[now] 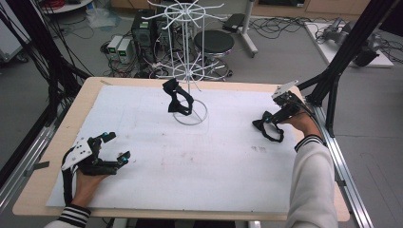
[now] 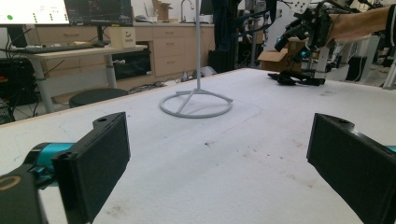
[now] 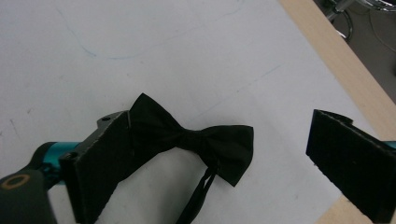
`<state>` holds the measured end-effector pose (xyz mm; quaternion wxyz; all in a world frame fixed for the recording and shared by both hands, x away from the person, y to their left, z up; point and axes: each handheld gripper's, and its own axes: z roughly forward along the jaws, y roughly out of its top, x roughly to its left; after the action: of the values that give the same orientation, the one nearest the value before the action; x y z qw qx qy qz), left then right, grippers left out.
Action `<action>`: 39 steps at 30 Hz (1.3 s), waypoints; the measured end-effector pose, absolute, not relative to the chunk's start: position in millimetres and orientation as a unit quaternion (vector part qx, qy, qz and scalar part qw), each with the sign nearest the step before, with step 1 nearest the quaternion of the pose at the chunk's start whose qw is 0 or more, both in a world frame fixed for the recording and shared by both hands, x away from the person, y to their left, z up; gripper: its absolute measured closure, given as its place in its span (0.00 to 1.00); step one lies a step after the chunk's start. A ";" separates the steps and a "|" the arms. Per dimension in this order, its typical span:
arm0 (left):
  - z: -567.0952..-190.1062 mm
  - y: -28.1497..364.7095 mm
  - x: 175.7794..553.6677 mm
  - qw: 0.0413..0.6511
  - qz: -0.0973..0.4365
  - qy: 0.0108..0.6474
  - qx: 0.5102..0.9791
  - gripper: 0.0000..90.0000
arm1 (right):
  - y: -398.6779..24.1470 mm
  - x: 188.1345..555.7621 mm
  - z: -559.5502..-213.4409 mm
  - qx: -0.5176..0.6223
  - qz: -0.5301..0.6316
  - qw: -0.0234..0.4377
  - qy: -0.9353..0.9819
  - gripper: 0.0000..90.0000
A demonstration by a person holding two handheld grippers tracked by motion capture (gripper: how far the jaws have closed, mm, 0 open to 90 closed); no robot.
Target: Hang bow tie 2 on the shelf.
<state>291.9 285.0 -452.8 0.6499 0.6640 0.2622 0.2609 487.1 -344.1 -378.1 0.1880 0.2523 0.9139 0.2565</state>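
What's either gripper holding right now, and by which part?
Nothing. The right gripper is open over the bow tie on the table; the left gripper is open over bare table.

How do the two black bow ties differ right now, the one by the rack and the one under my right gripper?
The bow tie by the rack hangs off the white rack, draped and crumpled; the bow tie under the right gripper lies flat on the white table sheet, bow shape spread. No gripper is near the hanging one; the right gripper straddles the flat one with jaws open. Both are black fabric.

Black bow tie (image 3: 196, 142), white wire stand (image 1: 189, 57), white table (image 1: 214, 156), black-and-white striped cuffs (image 1: 75, 216).
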 end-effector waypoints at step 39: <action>-452.6 283.6 291.7 0.648 0.261 0.262 0.666 0.07 | -332.5 498.9 -407.7 0.180 0.156 0.180 0.954 0.36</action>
<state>291.7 283.6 -452.6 0.6477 0.6662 0.2622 0.2606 498.9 -332.5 -407.7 0.1798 0.1800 0.9544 0.1559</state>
